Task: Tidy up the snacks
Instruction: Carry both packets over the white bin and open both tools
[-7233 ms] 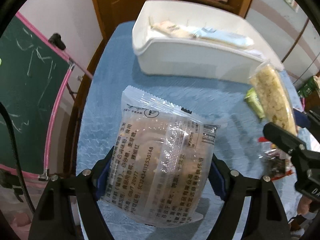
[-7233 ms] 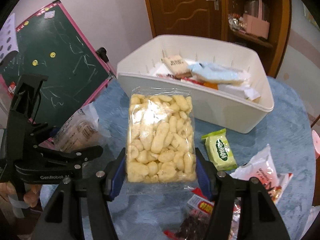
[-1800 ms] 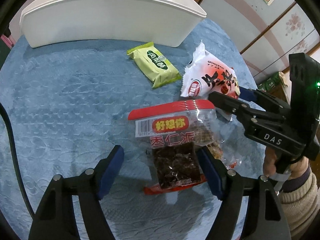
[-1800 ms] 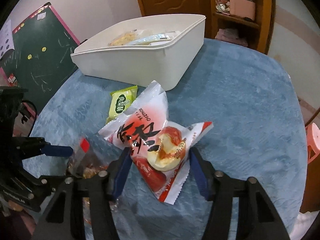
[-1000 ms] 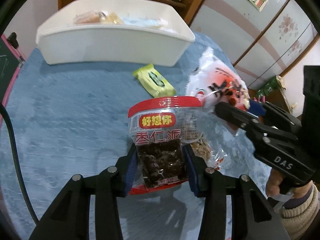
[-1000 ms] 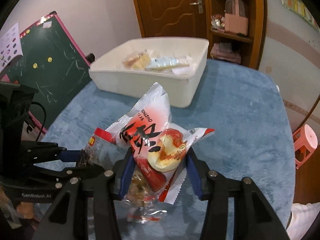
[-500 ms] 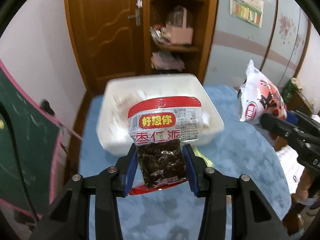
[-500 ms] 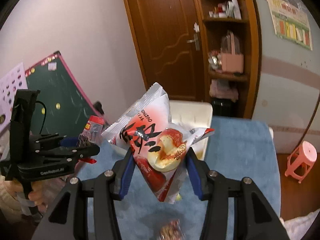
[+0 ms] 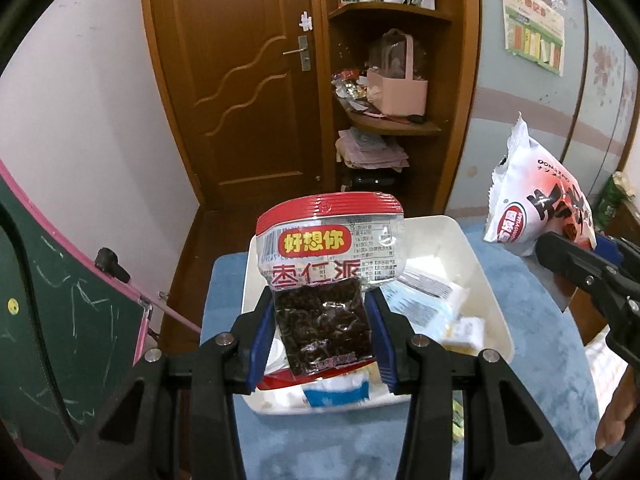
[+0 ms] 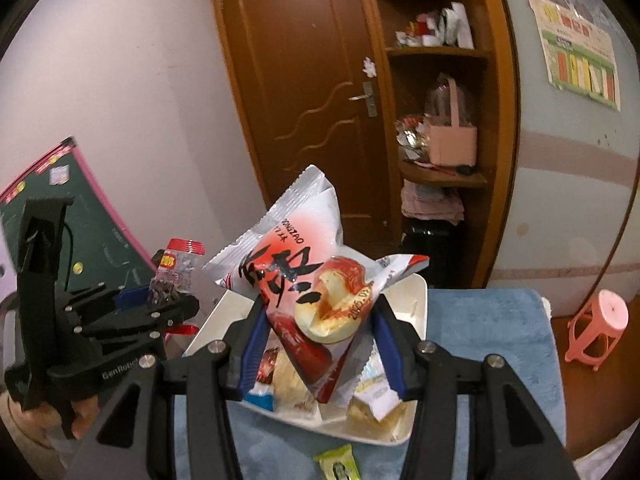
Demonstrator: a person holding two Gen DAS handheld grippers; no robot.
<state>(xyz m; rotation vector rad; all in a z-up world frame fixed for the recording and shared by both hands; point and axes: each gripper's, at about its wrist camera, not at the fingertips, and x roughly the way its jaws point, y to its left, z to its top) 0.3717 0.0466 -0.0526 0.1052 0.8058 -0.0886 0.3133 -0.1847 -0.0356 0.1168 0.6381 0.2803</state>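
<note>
Both packets lifted higher, white bin [image 9: 496, 320] below, door [image 9: 240, 80] behind

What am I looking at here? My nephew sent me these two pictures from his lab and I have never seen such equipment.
There is no robot: a person holds a handheld gripper in each hand, and each picture comes from a camera looking along that gripper's jaws. The left gripper is clamped on a red-topped bag of dark snacks. The right gripper is clamped on a red and white snack bag. Both are held above a white bin that already holds several packets, on a table with a blue cloth. A small green packet lies on the cloth.
</note>
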